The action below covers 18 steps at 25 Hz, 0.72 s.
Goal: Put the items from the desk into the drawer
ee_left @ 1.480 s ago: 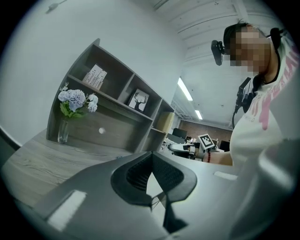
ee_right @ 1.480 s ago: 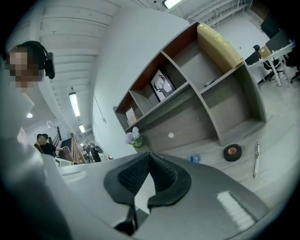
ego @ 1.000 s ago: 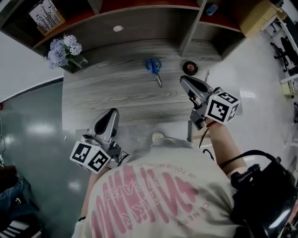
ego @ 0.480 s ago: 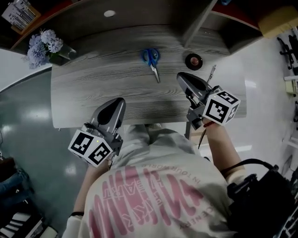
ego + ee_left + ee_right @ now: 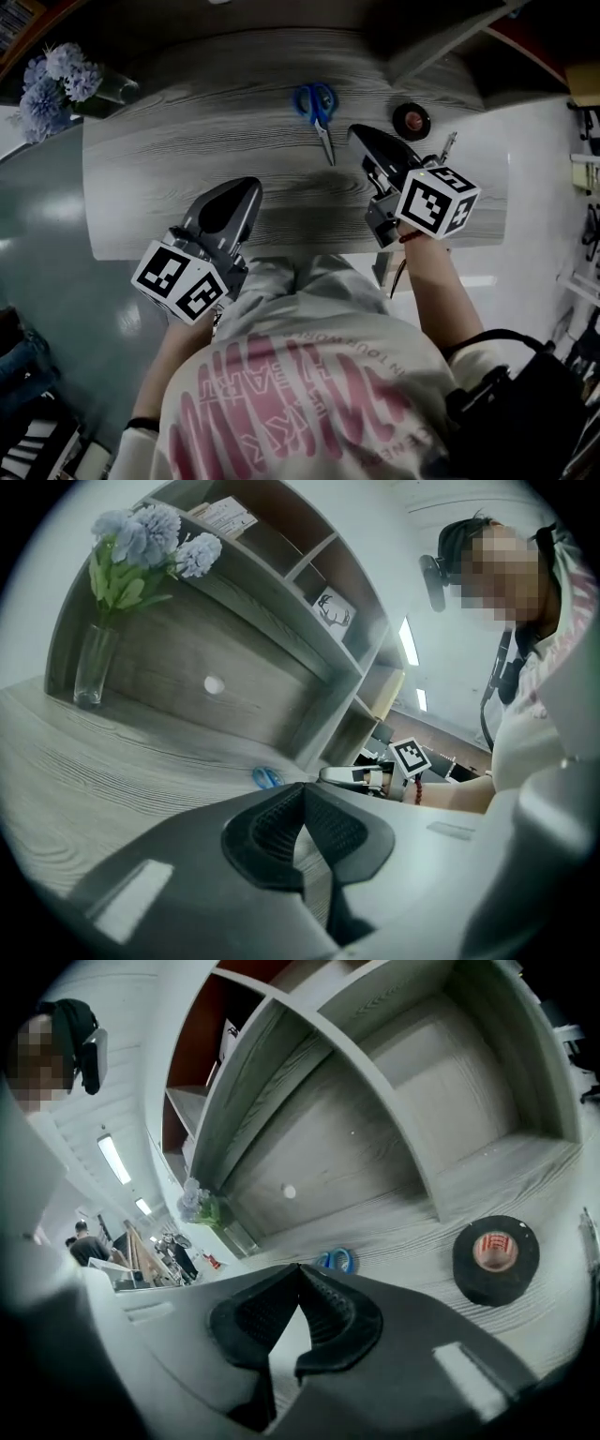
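Observation:
Blue-handled scissors (image 5: 317,105) lie on the grey wooden desk (image 5: 169,159), also seen in the left gripper view (image 5: 266,777) and the right gripper view (image 5: 336,1260). A black tape roll (image 5: 412,120) (image 5: 495,1258) lies to their right, with a thin metal tool (image 5: 448,144) beside it. My right gripper (image 5: 358,133) (image 5: 300,1267) hovers between scissors and tape, shut and empty. My left gripper (image 5: 246,187) (image 5: 302,787) is over the desk's front part, its tips together with nothing in them. No drawer is in view.
A glass vase of pale blue flowers (image 5: 58,80) (image 5: 112,592) stands at the desk's far left. A shelf unit with open compartments (image 5: 394,1101) rises behind the desk. The person's torso fills the near side. Grey floor lies to the left of the desk.
Both grippers have moved forward and down. The left one has come from beyond the front edge to over the desk. The right one is closer to the scissors and tape.

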Motion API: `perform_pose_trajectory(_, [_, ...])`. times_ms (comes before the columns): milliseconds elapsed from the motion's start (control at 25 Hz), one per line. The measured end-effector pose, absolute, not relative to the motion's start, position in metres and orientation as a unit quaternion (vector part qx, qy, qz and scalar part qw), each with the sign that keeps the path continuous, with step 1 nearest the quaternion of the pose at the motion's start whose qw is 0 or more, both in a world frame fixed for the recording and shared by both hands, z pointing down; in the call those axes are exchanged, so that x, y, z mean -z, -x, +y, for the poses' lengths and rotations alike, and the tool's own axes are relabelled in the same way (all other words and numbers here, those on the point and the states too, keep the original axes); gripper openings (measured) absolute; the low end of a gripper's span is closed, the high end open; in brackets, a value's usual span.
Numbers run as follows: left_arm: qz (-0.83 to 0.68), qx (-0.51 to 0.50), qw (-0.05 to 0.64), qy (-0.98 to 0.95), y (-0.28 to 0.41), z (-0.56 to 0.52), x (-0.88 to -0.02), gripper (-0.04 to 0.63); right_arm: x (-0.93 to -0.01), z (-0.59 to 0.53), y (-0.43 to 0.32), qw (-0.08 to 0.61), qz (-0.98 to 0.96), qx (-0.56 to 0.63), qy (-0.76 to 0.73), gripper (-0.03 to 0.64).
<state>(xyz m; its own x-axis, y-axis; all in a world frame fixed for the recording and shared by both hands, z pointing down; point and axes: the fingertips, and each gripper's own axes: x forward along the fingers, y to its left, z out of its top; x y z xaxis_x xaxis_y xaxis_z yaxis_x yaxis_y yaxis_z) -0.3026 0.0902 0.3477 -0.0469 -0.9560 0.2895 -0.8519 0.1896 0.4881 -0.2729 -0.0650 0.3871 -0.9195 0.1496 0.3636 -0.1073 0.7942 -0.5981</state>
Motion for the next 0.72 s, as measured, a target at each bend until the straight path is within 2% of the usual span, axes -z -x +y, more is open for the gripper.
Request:
perform_pose_trajectory(160, [-0.704,0.085,0.295,-0.640,0.313,0.084,-0.356,0.018,-0.399,-0.072,0.298,0.229,-0.926,-0.299,-0.008,0.010])
perform_pose_trajectory(720, [-0.700,0.068,0.293,-0.648,0.351,0.080,-0.367,0.018,-0.447,-0.074,0.353,0.347,-0.909,-0.229,-0.038,0.117])
